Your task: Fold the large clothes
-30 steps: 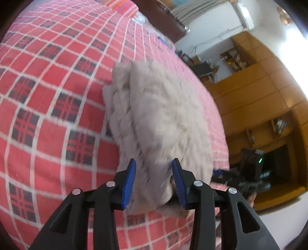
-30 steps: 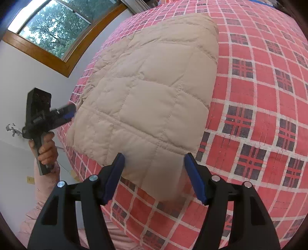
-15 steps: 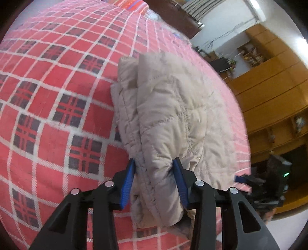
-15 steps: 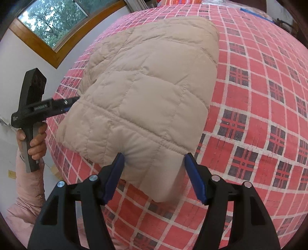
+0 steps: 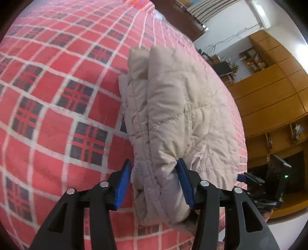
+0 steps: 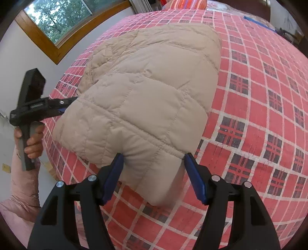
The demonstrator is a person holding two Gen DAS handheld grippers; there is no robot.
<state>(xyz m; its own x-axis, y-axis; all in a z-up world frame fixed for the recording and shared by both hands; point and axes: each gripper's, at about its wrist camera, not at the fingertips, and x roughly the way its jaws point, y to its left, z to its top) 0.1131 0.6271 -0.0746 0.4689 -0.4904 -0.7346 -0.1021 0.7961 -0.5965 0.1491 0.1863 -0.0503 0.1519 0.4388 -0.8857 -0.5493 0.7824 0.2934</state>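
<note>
Lifted higher now, both tongs [image 5: 154, 180] [image 6: 154, 177] grip the jacket's [image 6: 150, 96] near edge.

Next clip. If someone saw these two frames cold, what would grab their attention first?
The puffy beige quilted jacket, folded into a thick bundle, fills the middle of both views on the red plaid bedspread. The left gripper and the right gripper each straddle a near corner of it with blue-padded fingers. A wood-framed window showing trees sits in the right view's upper left.

Red plaid bedspread [image 5: 57, 107], wooden cabinets [image 5: 269, 92], wood-framed window [image 6: 57, 17]
</note>
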